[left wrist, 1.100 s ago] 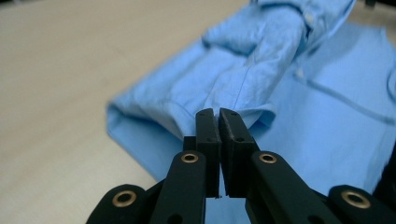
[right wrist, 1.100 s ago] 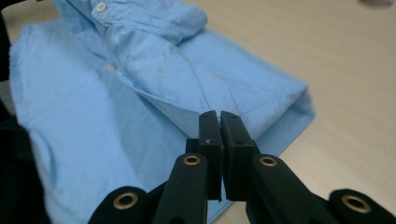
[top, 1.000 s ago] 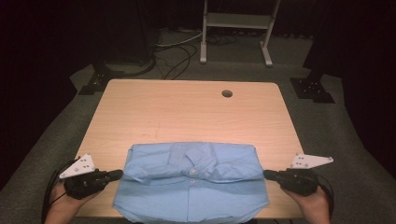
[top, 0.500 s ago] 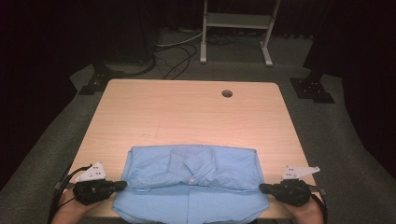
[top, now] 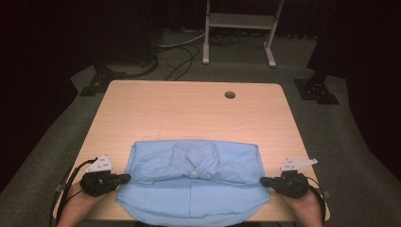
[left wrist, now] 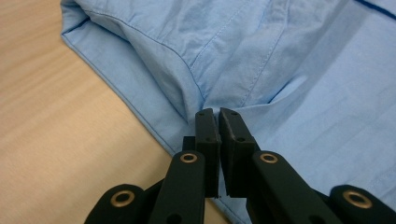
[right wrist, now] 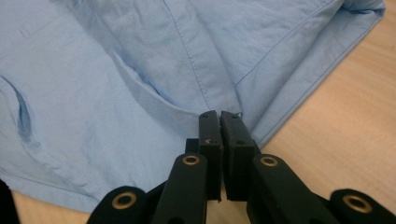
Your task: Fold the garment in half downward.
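Shirt (top: 194,184) cloth sits right in front of both my tools, light blue and folded, lying flat at the near edge of the table (top: 189,109) with its hem running over that edge toward me. My left gripper (top: 124,178) comes in from the shirt's left side; in the left gripper view the two black jaws stand pressed together with a pinch of blue fabric (left wrist: 211,100) running in at their tips, just where a fold of the upper layer meets the lower one. My right gripper (top: 263,181) mirrors it on the shirt's right side, and in the right gripper view its jaws are likewise clamped tight, with the edge of the folded layer (right wrist: 219,105) caught at their tips. Both tools lie low over the wood, each with a grey plate on top and a cable trailing back past my hands.

A little farther in, the upper fold lies across the shirt's width, with the collar (top: 201,153) and a white button (top: 193,173) near the middle. Pale wood shows to either side of the cloth.

Beyond the shirt the tabletop runs bare to a small round hole (top: 230,94) near the far edge. Past the table, on the grey floor, I see a white metal frame (top: 239,28) and a tangle of dark cables (top: 177,54).
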`<state>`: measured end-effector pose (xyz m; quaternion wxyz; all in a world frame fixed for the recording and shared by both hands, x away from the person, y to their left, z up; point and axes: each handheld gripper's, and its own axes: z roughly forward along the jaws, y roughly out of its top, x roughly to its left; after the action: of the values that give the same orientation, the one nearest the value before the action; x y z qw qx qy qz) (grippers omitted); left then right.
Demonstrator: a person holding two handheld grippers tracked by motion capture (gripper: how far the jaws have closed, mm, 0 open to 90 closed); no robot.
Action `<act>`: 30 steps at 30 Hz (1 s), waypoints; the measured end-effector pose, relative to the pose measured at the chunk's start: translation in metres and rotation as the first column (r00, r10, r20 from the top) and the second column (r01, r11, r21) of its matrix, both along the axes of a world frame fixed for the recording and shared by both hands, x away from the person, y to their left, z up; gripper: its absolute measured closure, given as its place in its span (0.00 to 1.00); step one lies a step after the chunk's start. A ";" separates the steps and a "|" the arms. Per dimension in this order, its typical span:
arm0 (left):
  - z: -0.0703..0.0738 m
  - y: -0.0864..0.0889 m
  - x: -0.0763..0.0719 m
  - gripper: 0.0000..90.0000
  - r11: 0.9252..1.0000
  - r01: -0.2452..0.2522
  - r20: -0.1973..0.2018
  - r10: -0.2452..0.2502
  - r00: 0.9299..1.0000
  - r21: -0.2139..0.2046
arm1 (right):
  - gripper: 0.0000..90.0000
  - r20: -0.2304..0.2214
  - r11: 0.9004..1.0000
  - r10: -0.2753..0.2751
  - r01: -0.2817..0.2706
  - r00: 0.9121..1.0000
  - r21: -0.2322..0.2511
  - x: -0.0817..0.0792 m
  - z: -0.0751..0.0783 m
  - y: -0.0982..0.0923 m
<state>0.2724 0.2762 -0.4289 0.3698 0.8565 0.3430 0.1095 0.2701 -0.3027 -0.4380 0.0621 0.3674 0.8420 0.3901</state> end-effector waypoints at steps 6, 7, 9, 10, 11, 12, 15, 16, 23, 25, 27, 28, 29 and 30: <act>0.002 -0.006 0.023 0.96 0.999 -0.029 -0.009 0.029 1.000 0.020 | 0.97 0.005 0.999 -0.032 0.032 0.999 -0.027 0.018 0.002 0.003; 0.002 -0.006 0.027 0.96 0.999 -0.034 -0.009 0.034 0.999 0.017 | 0.97 0.006 0.999 -0.039 0.039 0.999 -0.031 0.021 0.003 0.004; 0.002 -0.008 0.033 0.96 0.999 -0.041 -0.011 0.041 0.999 0.021 | 0.97 0.007 0.998 -0.059 0.059 0.998 -0.034 0.026 0.003 0.005; 0.002 -0.008 0.035 0.96 0.999 -0.046 -0.013 0.046 0.999 0.019 | 0.97 0.007 0.997 -0.066 0.066 0.998 -0.038 0.028 0.003 0.005; 0.002 -0.009 0.037 0.96 0.999 -0.048 -0.014 0.049 0.999 0.022 | 0.97 0.012 0.997 -0.067 0.068 0.998 -0.045 0.030 0.003 0.006; 0.002 -0.009 0.038 0.96 0.999 -0.047 -0.011 0.047 0.999 0.025 | 0.97 0.017 0.996 -0.069 0.070 0.997 -0.051 0.031 0.004 0.006; 0.002 -0.009 0.036 0.95 0.998 -0.052 -0.003 0.052 0.999 0.022 | 0.97 0.024 0.996 -0.072 0.073 0.997 -0.053 0.032 0.003 0.007; 0.001 -0.009 0.035 0.95 0.998 -0.054 -0.002 0.054 0.999 0.020 | 0.97 0.027 0.996 -0.074 0.075 0.997 -0.053 0.031 0.003 0.007; 0.003 -0.009 0.033 0.75 1.000 -0.021 -0.019 0.021 1.000 -0.002 | 0.79 0.040 0.998 -0.051 0.052 0.998 -0.034 0.028 0.002 0.007; 0.004 -0.009 0.031 0.68 1.000 -0.019 -0.013 0.019 1.000 -0.013 | 0.71 0.050 0.999 -0.043 0.045 0.998 -0.028 0.026 0.002 0.007; 0.005 -0.009 0.030 0.62 1.000 -0.016 -0.004 0.016 1.000 -0.016 | 0.60 0.058 0.999 -0.043 0.044 0.997 -0.027 0.025 0.003 0.007; 0.006 -0.009 0.028 0.57 1.000 -0.017 0.002 0.017 1.000 -0.023 | 0.53 0.065 0.999 -0.045 0.047 0.997 -0.025 0.025 0.003 0.007; 0.007 -0.009 0.028 0.53 1.000 -0.015 0.003 0.015 1.000 -0.026 | 0.46 0.075 0.998 -0.054 0.057 0.996 -0.036 0.024 0.003 0.006; 0.007 -0.010 0.027 0.47 0.999 -0.011 0.005 0.011 1.000 -0.031 | 0.38 0.083 0.997 -0.061 0.065 0.995 -0.040 0.024 0.003 0.006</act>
<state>0.2998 0.2665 -0.4219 0.3833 0.8485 0.3486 0.1082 0.2937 -0.2966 -0.4353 0.1166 0.3760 0.8349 0.3847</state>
